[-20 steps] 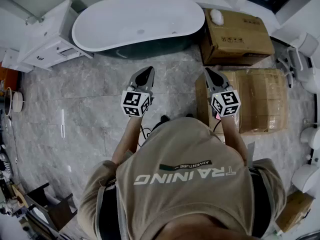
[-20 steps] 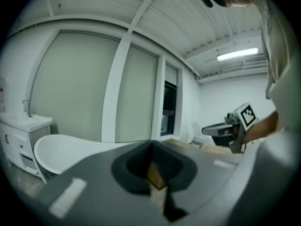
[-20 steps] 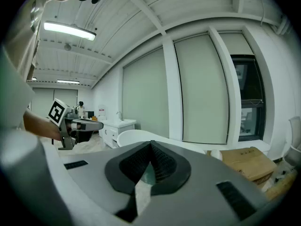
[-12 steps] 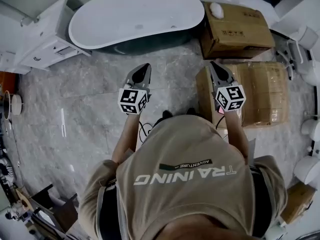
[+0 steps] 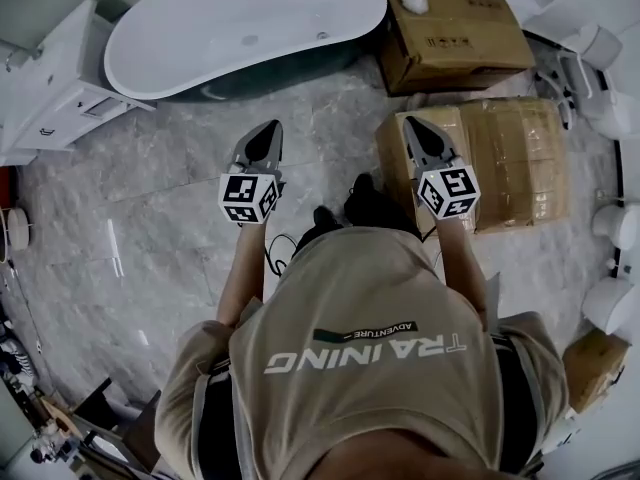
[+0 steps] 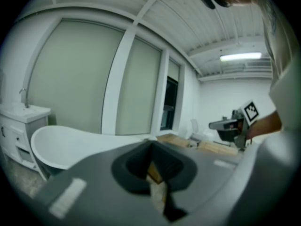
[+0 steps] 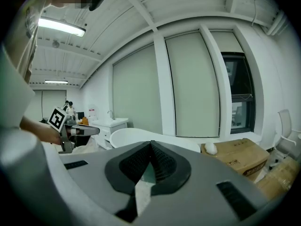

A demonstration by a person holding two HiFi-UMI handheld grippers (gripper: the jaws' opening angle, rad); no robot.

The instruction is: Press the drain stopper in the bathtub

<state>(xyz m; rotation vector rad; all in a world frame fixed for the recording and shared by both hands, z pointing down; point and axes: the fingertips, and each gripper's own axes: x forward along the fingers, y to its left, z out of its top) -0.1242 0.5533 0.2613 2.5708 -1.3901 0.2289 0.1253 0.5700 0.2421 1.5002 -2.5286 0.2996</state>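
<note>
Since the earlier frames the bathtub (image 5: 250, 13) has slid toward the upper left of the head view and looks a little larger. A dark shoe (image 5: 372, 203) now shows ahead of the person's body. I judge that the person is walking toward the tub and the approach is not finished.

Both tools are carried side by side in front of the chest, pointing forward over the grey tiled floor (image 5: 150, 208) and well apart from the tub. That looks like a posture for walking, not for reaching.

The left tool (image 5: 268, 133) has its jaws drawn together at the tips with nothing between them. Its own view shows this plainly (image 6: 151, 146), with only background visible through the slot lower down. The right tool (image 5: 417, 128) is the same, tips meeting and empty (image 7: 151, 146). It hangs over the edge of a plastic-wrapped carton (image 5: 515, 163), apparently without touching it. Closed tips suit the job, since pressing needs a blunt point and no grasp.

The drain stopper (image 5: 248, 40) is probably the small dark spot on the tub's white floor. A second spot lies nearer the right end, and both are too small to tell apart for sure. The tub lies between a white vanity cabinet (image 5: 60, 88) and a cardboard box (image 5: 455, 28).
</note>
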